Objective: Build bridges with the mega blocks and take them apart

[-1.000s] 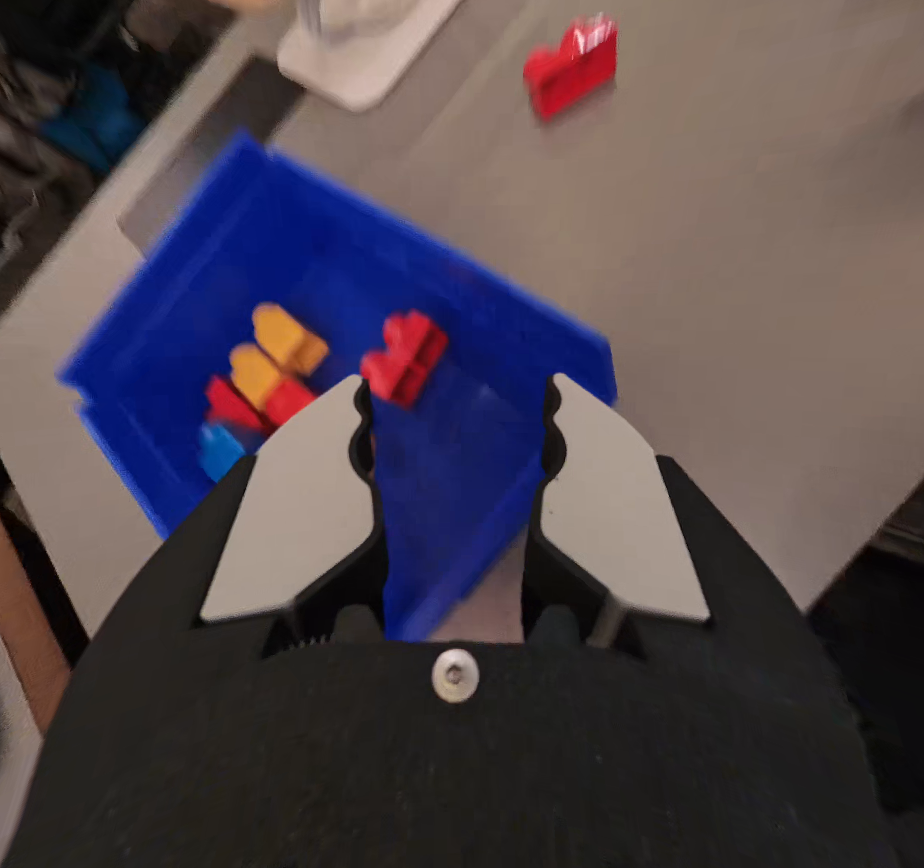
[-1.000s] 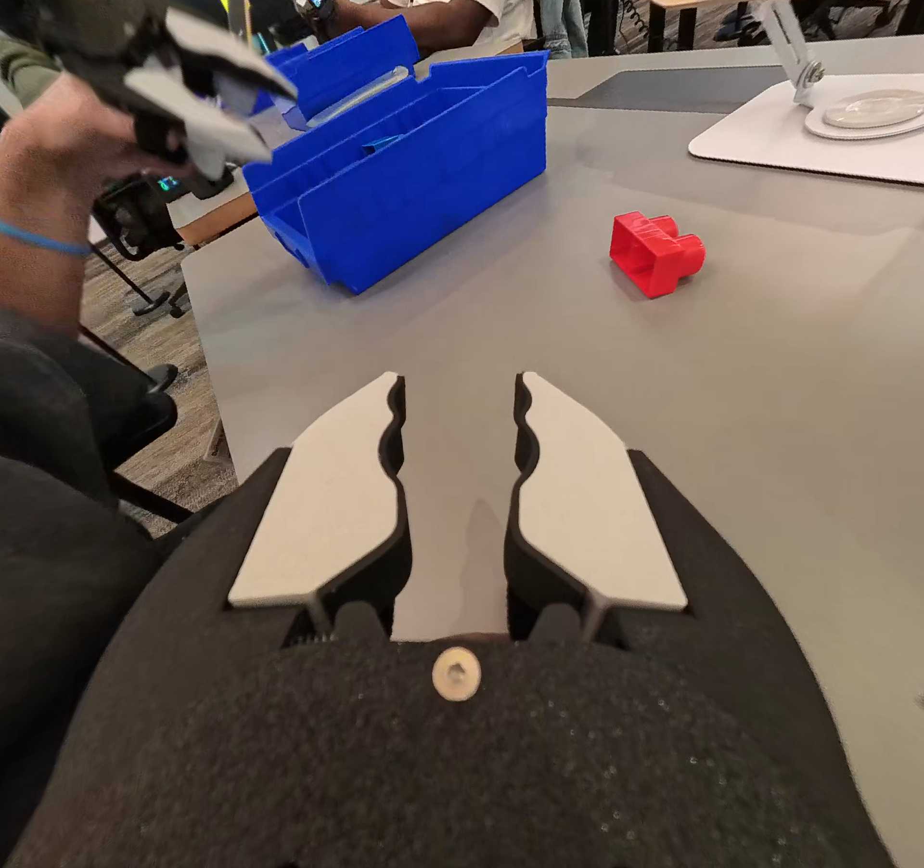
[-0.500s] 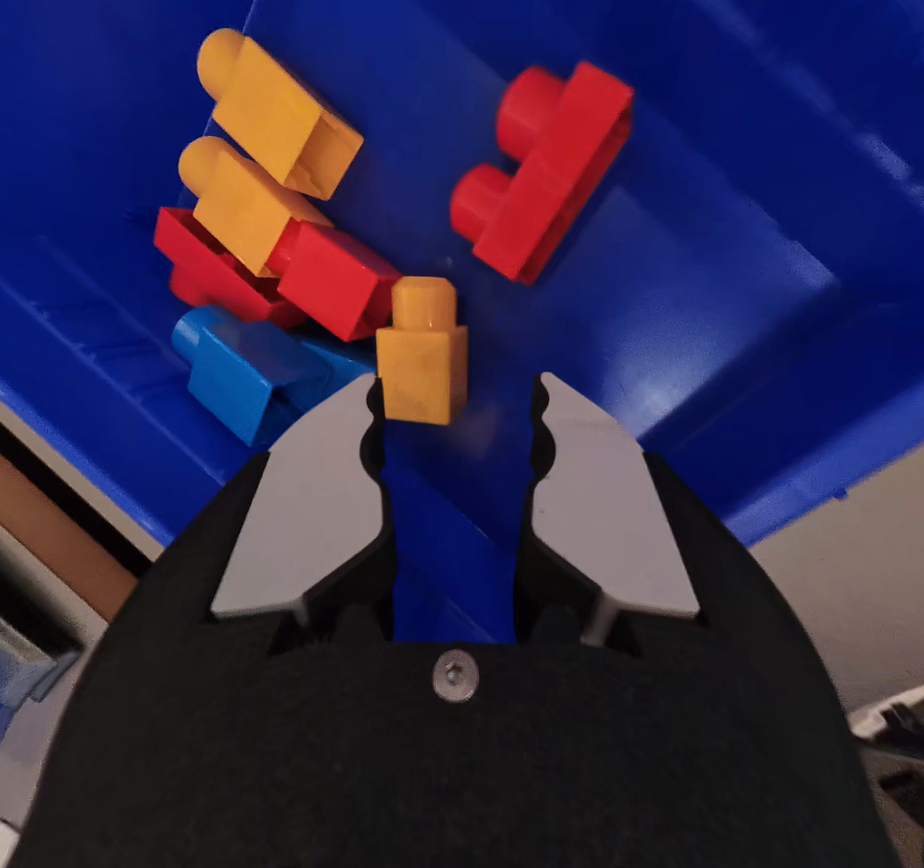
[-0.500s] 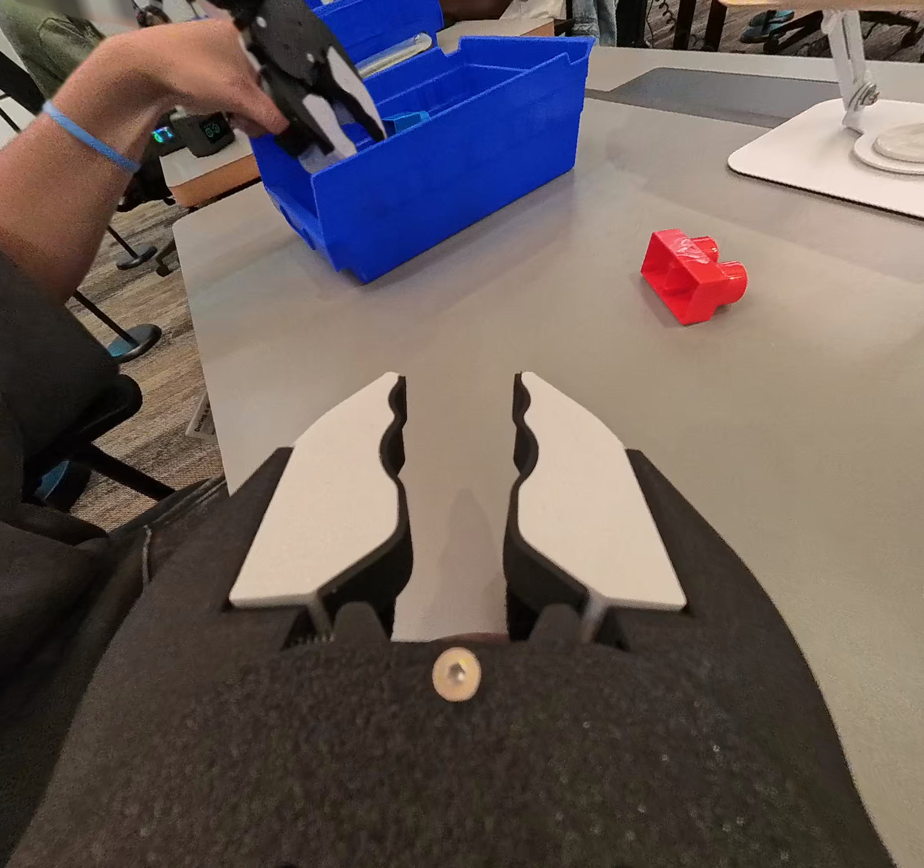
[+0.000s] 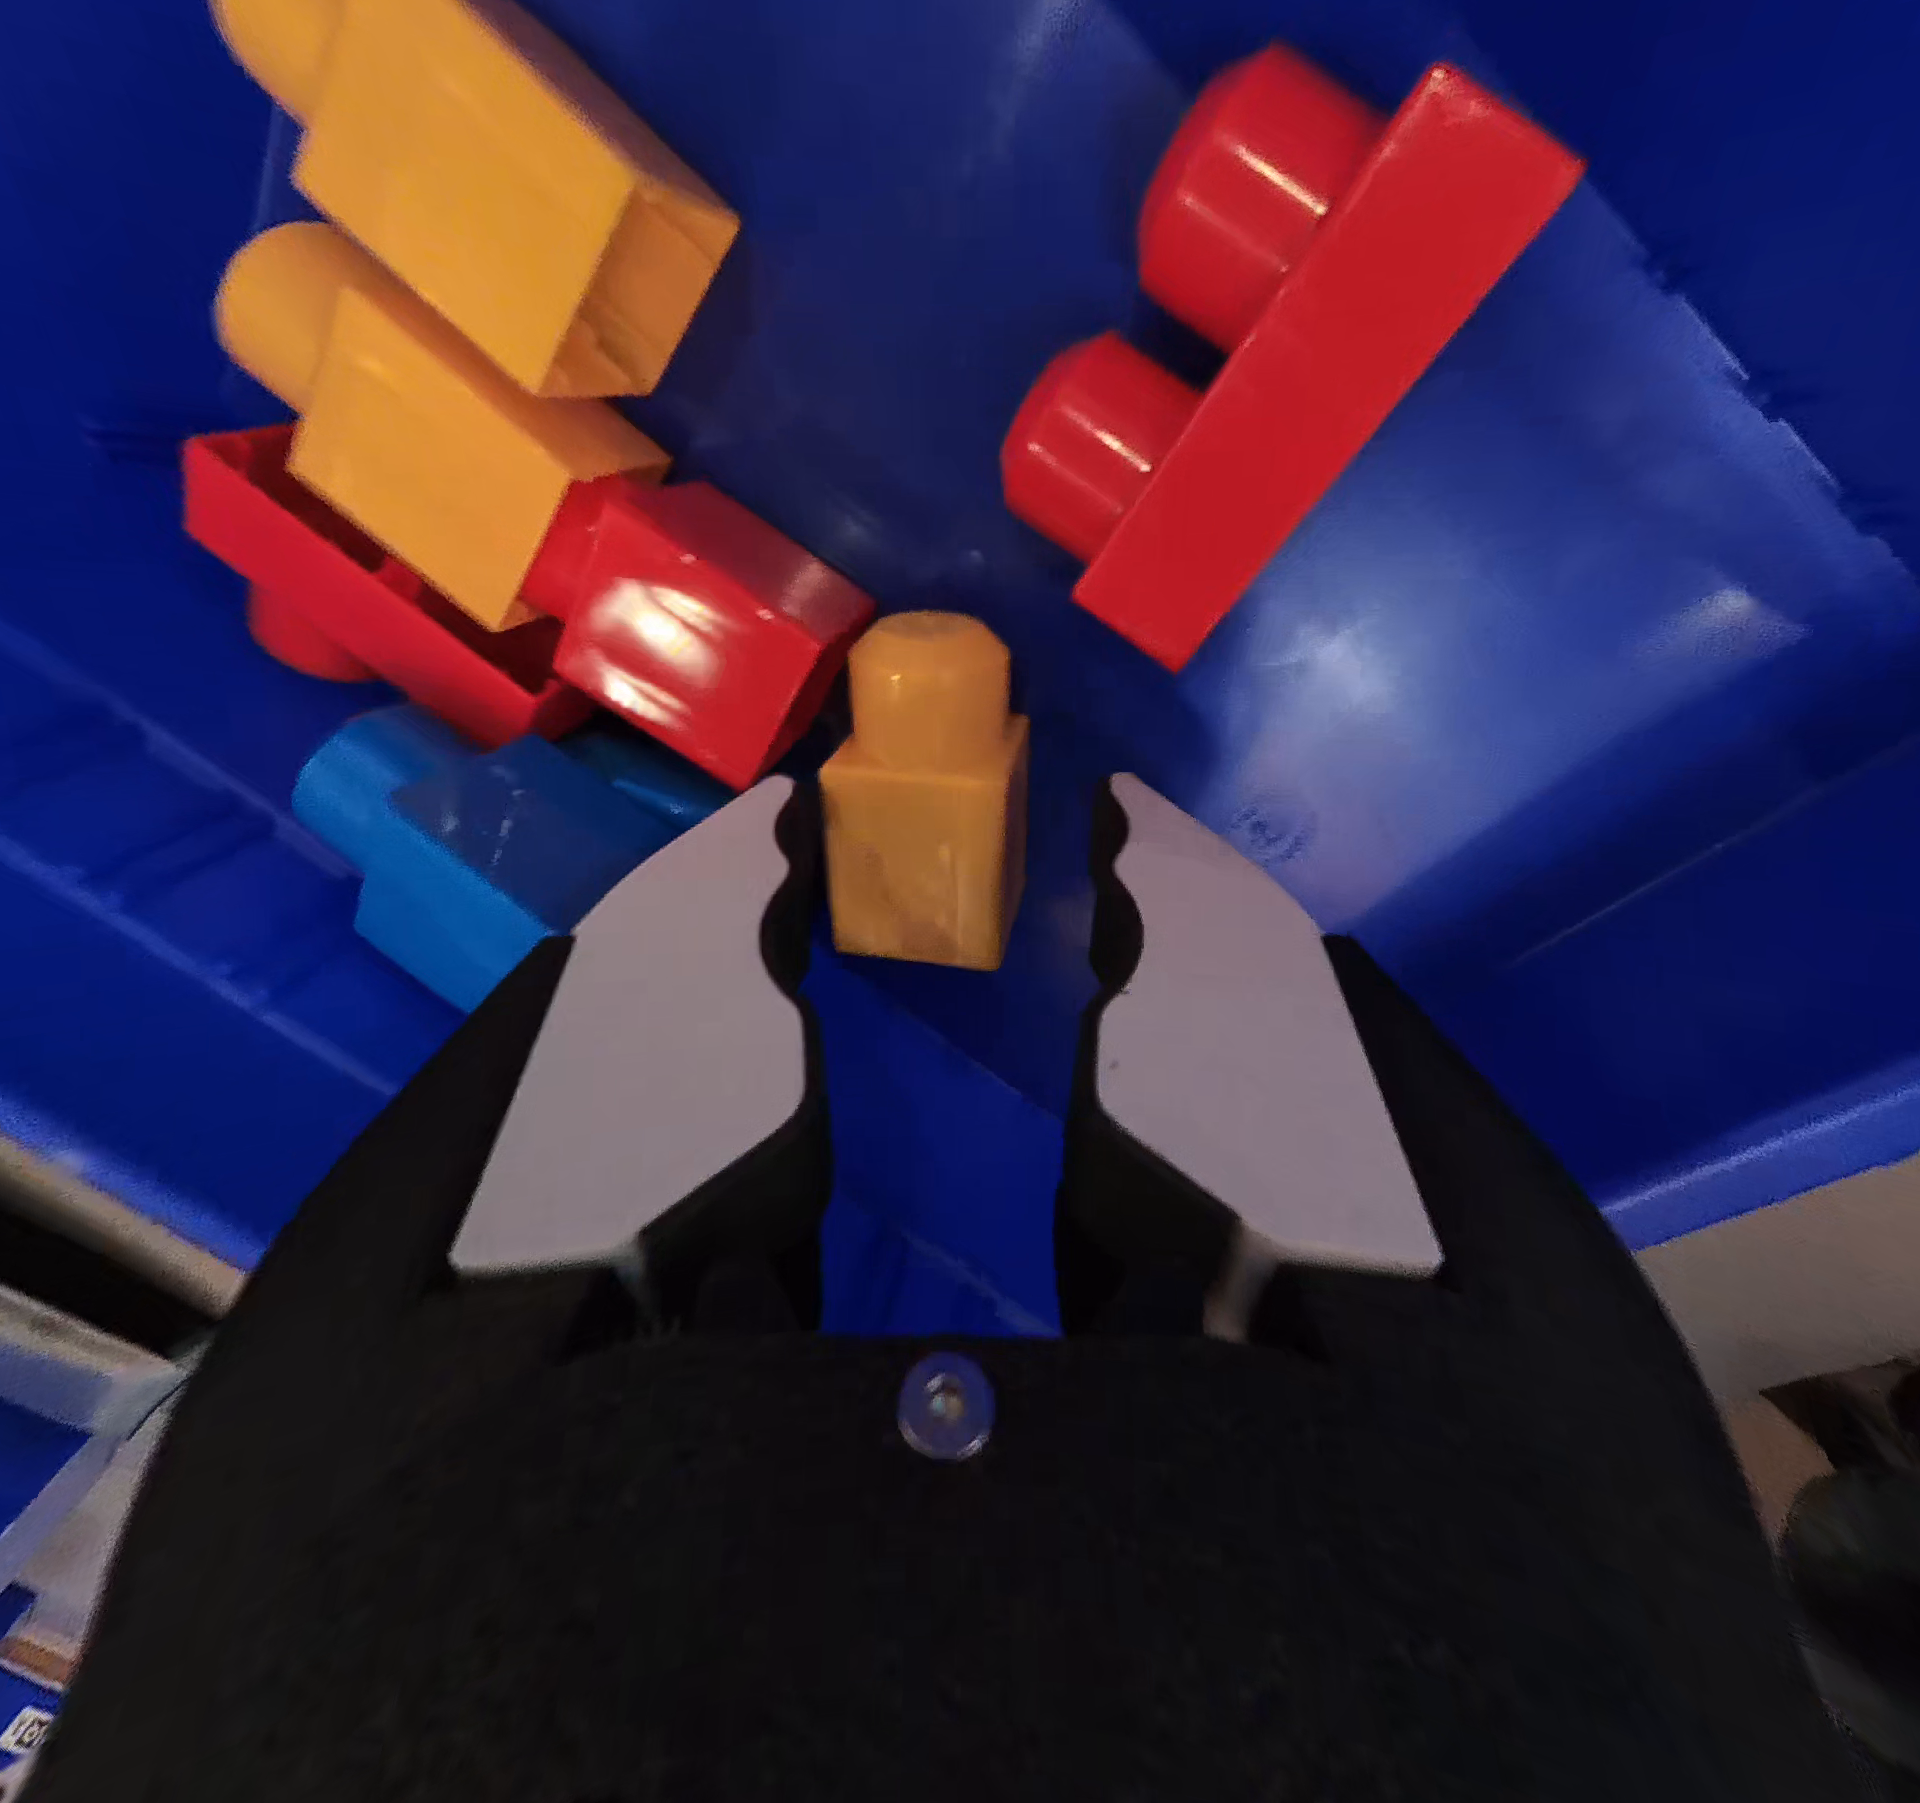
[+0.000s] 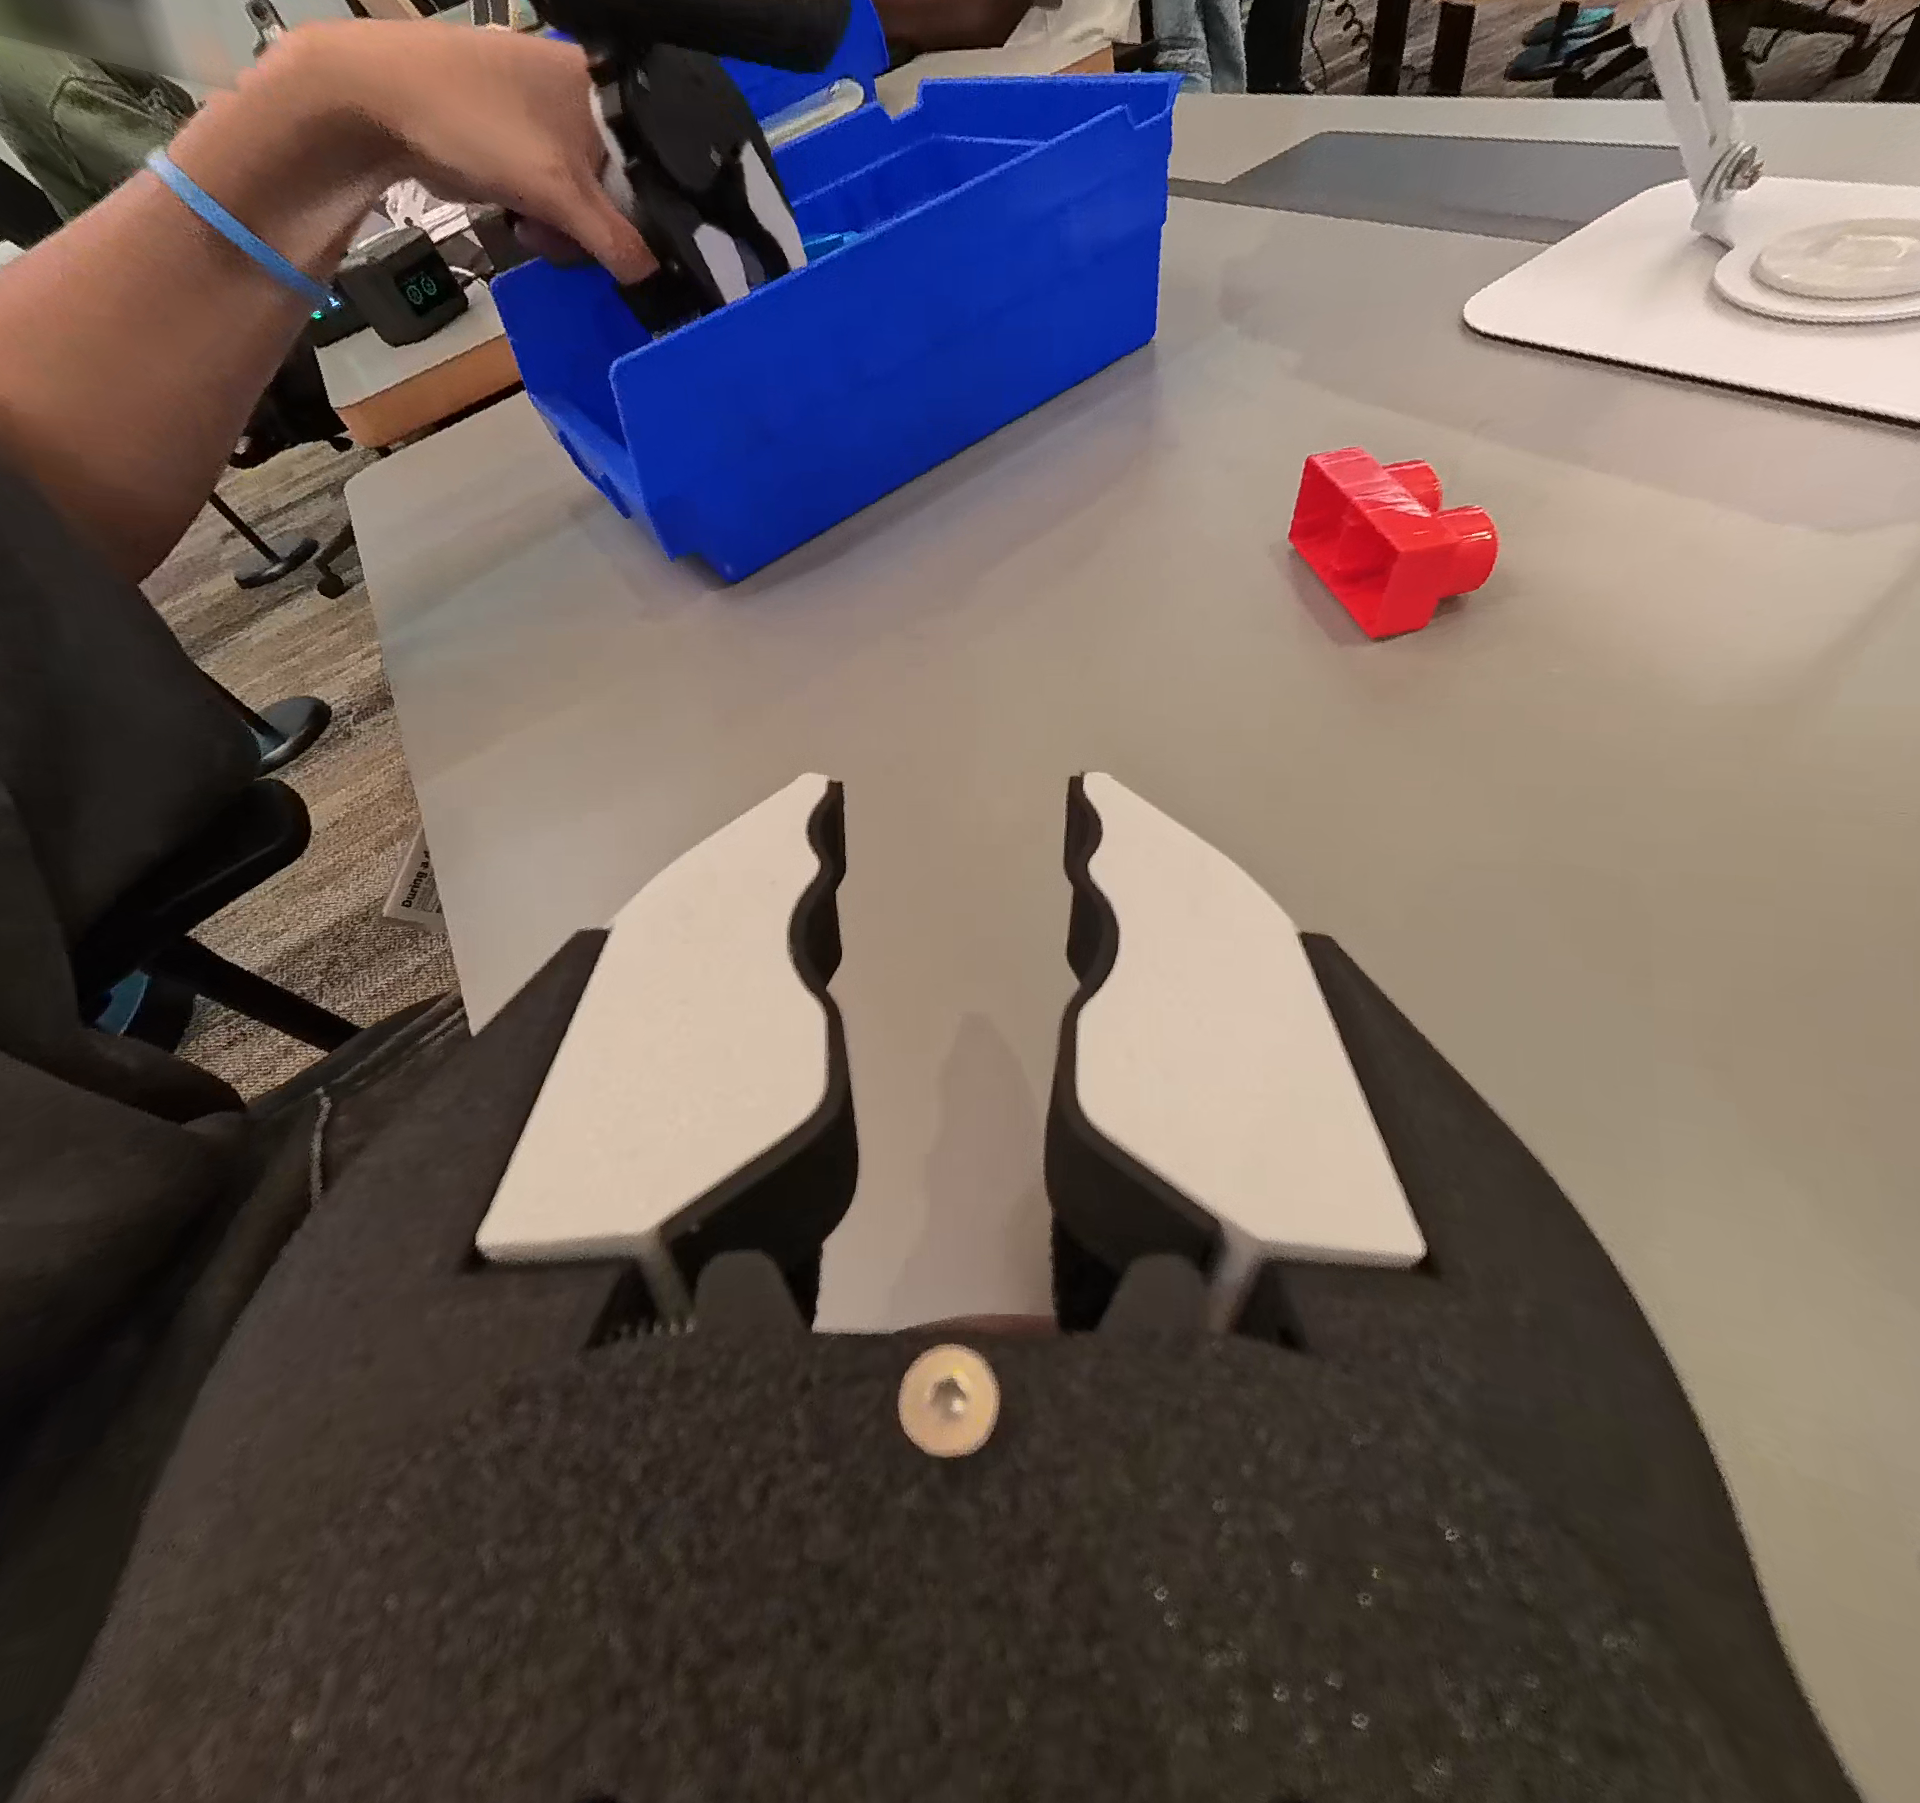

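1. Mega blocks lie in a deep blue plastic bin (image 5: 1558, 818): a small single-stud orange plastic block (image 5: 925, 818) stands between the tips of the left gripper (image 5: 943, 797), nearest its left finger, whether touching cannot be told.
2. The left gripper's jaws are parted wider than that block and hold nothing.
3. Beyond it lie a flat two-stud red block (image 5: 1320, 351), two larger orange blocks (image 5: 488, 164), a glossy red block (image 5: 696, 631) and a light blue block (image 5: 468, 839), heaped together at the left.
4. A red two-stud block (image 6: 1387, 538) lies on its side on the grey table (image 6: 1455, 922), well apart from the bin.
5. The right gripper (image 6: 954, 797) hovers over the bare table, jaws parted and empty.
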`<state>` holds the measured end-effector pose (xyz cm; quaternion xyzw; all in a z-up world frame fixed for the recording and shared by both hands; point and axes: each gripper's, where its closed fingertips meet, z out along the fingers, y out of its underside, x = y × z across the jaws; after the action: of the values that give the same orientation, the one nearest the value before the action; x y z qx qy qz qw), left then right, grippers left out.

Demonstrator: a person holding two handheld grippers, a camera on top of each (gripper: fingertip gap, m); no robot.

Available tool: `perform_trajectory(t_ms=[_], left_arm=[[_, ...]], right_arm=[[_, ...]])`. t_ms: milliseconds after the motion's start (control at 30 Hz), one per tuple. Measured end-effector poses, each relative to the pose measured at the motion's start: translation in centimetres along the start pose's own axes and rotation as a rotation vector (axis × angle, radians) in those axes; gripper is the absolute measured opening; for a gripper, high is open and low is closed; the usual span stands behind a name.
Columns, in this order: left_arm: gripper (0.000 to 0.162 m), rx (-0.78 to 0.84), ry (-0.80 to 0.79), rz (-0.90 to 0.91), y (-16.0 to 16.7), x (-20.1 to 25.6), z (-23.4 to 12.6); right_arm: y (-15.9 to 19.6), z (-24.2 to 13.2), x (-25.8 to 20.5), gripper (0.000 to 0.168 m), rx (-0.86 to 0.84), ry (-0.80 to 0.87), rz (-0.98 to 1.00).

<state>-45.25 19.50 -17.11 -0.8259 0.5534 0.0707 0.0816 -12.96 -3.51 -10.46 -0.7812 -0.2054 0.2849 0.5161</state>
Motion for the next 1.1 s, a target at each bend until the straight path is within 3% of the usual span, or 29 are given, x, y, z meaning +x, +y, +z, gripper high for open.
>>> perform_trajectory(t_ms=[100,167,467,533,667,800,900,1100], left_arm=[[0.052,-0.041,0.034,0.027,0.2,0.9,1.0],[0.043,-0.037,0.061,0.013,0.1,1.4,1.4],[0.037,-0.011,0.088,0.033,0.4,2.4,0.4],[0.037,0.112,0.087,0.021,-1.3,2.6,-2.3],[0.037,0.393,0.023,0.02,-6.2,3.7,-11.1],[0.036,0.477,0.014,-0.003,-11.6,7.5,-16.2],[0.036,0.411,0.027,-0.009,-15.4,11.3,-15.1],[0.036,0.214,0.128,-0.03,-19.7,17.6,-6.3]], right_arm=[[0.0,-0.1,0.2,0.04,0.001,0.001,0.002],[0.0,-0.2,0.3,0.04,0.003,0.002,0.004],[0.0,-0.1,0.3,0.04,0.002,-0.014,0.015],[-0.1,-0.3,0.2,0.04,0.009,-0.013,0.013],[-0.3,-0.3,0.3,0.04,0.012,-0.008,0.012],[-0.2,-0.4,0.4,0.04,0.01,-0.005,0.013],[-0.3,-0.4,0.3,0.04,0.01,0.002,0.005],[0.3,-0.5,0.3,0.04,-0.001,0.011,0.007]])
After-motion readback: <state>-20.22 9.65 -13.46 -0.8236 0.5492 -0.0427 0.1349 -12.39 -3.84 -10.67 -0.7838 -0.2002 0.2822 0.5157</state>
